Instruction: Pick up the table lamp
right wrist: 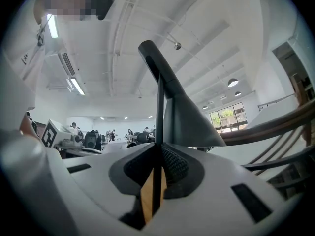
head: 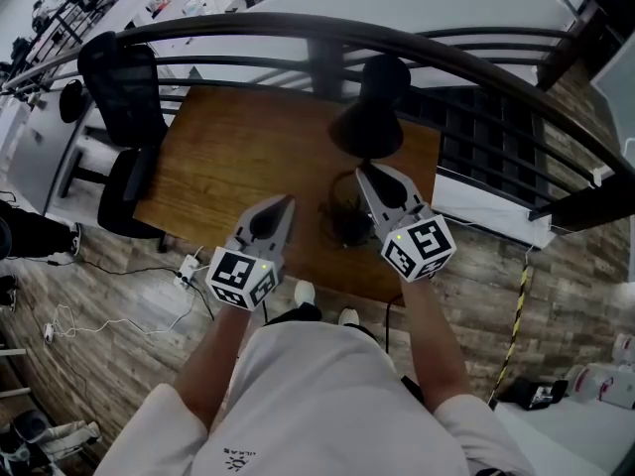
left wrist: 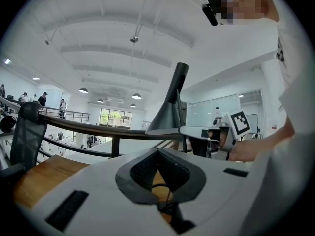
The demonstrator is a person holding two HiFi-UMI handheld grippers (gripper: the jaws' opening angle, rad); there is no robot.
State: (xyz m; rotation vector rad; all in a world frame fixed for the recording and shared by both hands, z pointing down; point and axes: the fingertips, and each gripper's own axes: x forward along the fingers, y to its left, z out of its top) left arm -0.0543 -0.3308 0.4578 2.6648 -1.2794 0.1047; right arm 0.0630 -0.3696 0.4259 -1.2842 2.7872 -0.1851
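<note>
The wooden tabletop (head: pixel 228 157) fills the middle of the head view. A dark curved railing (head: pixel 298 33) runs across the top and a black office chair (head: pixel 124 97) stands at the upper left. The table lamp (head: pixel 369 117) is right of centre on the tabletop's far half, its black shade (right wrist: pixel 192 122) near the railing and its base (head: pixel 352 228) lower in the frame, toward the person.

The right claw (head: pixel 365 172) reaches in from the lower right, and its own view shows it pinching the lamp's thin upright stem (right wrist: pixel 159 112) just below the shade. The left claw (head: pixel 286 204) hangs to the left of the lamp, apart from it. Its tips are pressed together on nothing.

The grip looks made, so what seems left is raising the lamp clear of the wood. Whether that lift is under way is hard to judge. The base is a dark patch partly behind the right claw, and no view shows whether it touches the tabletop. The stem's lower run is cut off by the claw's body in the right gripper view.
</note>
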